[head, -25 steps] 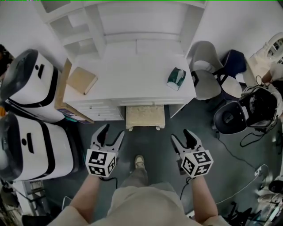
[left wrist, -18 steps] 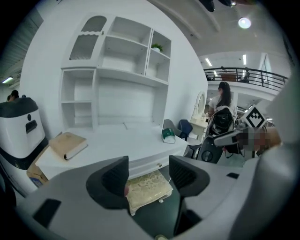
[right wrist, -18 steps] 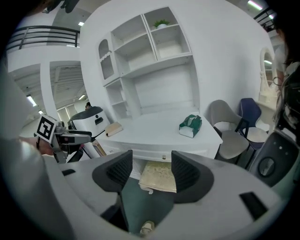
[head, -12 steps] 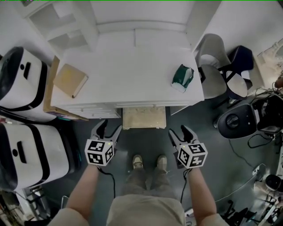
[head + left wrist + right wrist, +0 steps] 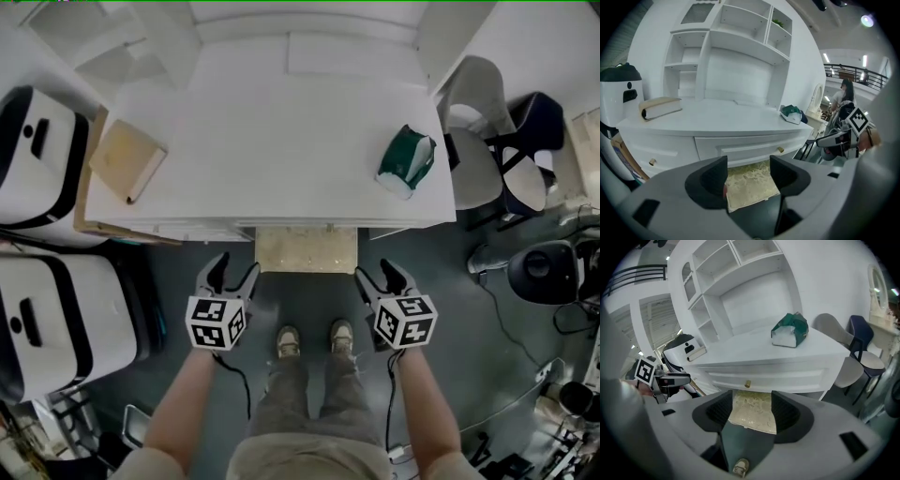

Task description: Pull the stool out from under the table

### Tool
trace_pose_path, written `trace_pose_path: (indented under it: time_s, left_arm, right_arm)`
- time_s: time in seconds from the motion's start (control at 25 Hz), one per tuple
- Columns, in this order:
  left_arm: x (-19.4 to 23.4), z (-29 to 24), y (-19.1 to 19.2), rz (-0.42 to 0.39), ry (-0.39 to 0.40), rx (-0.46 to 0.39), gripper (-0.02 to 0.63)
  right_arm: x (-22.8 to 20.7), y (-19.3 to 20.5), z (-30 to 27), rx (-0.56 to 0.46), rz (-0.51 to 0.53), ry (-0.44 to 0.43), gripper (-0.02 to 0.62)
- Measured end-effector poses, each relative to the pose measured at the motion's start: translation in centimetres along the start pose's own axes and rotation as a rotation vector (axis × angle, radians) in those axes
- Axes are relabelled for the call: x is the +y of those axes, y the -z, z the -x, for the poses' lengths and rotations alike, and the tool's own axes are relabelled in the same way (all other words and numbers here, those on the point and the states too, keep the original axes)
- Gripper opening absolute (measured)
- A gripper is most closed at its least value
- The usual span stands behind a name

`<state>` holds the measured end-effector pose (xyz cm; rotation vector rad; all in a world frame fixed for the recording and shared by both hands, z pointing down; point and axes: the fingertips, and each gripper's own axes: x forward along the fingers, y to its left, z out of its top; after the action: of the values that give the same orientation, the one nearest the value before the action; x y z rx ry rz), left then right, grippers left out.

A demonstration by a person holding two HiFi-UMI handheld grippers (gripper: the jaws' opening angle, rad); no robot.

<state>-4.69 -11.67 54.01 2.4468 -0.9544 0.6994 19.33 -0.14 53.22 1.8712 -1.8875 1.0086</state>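
- A cream-topped stool [image 5: 307,249] sits tucked under the white table [image 5: 281,141], with only its front part showing.
- The left gripper [image 5: 234,266] hovers near the stool's left corner, jaws apart, holding nothing.
- The right gripper [image 5: 377,270] hovers near the right corner, jaws likewise apart.

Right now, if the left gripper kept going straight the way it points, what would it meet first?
The left gripper would most likely meet the stool, whose pale seat shows between its open jaws, under the table edge. Depth is unclear; it could reach the dark floor just short.
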Motion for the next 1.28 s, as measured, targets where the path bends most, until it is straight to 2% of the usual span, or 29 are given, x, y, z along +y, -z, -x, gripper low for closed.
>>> trace_pose_path:
  time_s: [0.28,0.44,0.52,0.76,0.92,1.28]
  left_arm:
    - [1.6,-5.6,3.1,0.034,-0.016,0.024,0.278]
    - [2.5,-9.0,4.7,0.099,-0.008,-0.021,0.290]
    - [2.7,-10.7,5.9,0.108,-0.002,-0.016,0.298]
    - [4.4,-14.8,10.9,0.125,-0.007,0.046,0.320]
    - [5.1,-17.3,13.9,0.131,0.021,0.094,0.328]
    - [6.3,-22.4,20.0,0.240,0.062,0.167,0.403]
  right_arm:
    - [-3.3,2.9,-5.6,0.048,0.002,-0.034,0.264]
    - [-5.4,4.1,-8.6,0.021,-0.019,-0.019,0.262]
    - [-6.1,4.8,-10.2,0.018,-0.029,-0.016,0.262]
    - [-7.7,8.0,-14.7,0.054,-0.038,-0.029,0.264]
    - [-8.9,10.5,-17.4,0.086,-0.036,-0.041,0.264]
    - [-11.9,15.1,-22.3,0.127,-0.039,-0.042,0.309]
